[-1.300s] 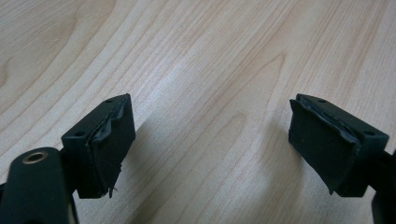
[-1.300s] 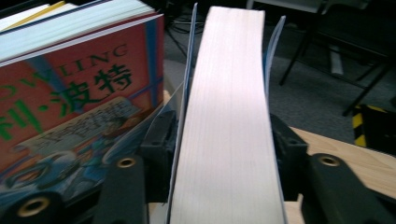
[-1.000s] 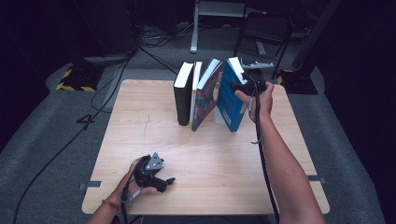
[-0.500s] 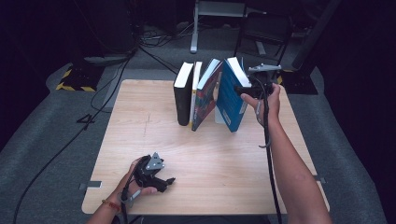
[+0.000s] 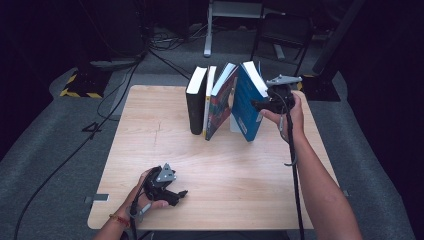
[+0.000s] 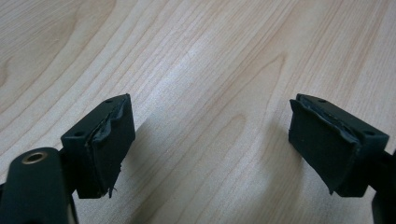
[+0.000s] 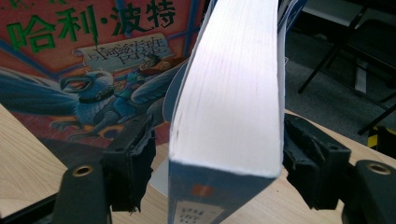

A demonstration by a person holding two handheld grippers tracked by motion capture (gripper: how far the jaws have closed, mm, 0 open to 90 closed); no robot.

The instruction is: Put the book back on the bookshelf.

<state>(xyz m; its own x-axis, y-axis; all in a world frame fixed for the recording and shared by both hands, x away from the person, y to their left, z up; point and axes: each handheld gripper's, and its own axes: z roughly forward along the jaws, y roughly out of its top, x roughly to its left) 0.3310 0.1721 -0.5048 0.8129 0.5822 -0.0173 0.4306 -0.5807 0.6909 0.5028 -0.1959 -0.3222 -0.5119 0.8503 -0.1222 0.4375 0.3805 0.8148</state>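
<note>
High view: wooden table (image 5: pixel 250 190) with four books standing in a row near the far edge. From the left: black book (image 5: pixel 195 102) upright, thin white book (image 5: pixel 209 100) just beside it, red illustrated book (image 5: pixel 221 102) tilted, leaning left against the white one, then blue book (image 5: pixel 248 102) at the right end, tilted with its top toward the right. Right gripper (image 5: pixel 261 104) sits at the blue book's right side, about mid-height, held by the person's right hand (image 5: pixel 286 112); cable trails down along the forearm.

Right gripper view: the blue book (image 7: pixel 233 107) stands between the two black jaws, page edge facing the camera, spine end low. Right jaw pad touches the cover; left jaw pad is just beside the other cover, a sliver of gap may remain, hard to tell. So the jaws bracket the book, near closed on it, but a firm clamp can't be confirmed. Red illustrated book (image 7: pixel 88 70) with green characters and a winged creature sits behind on the left.

Left gripper (image 5: pixel 176 194) rests on the table near the front-left, in the left hand (image 5: pixel 145 197), well apart from the books. Left gripper view: jaws spread wide over bare wood (image 6: pixel 210 70), nothing between them.
</note>
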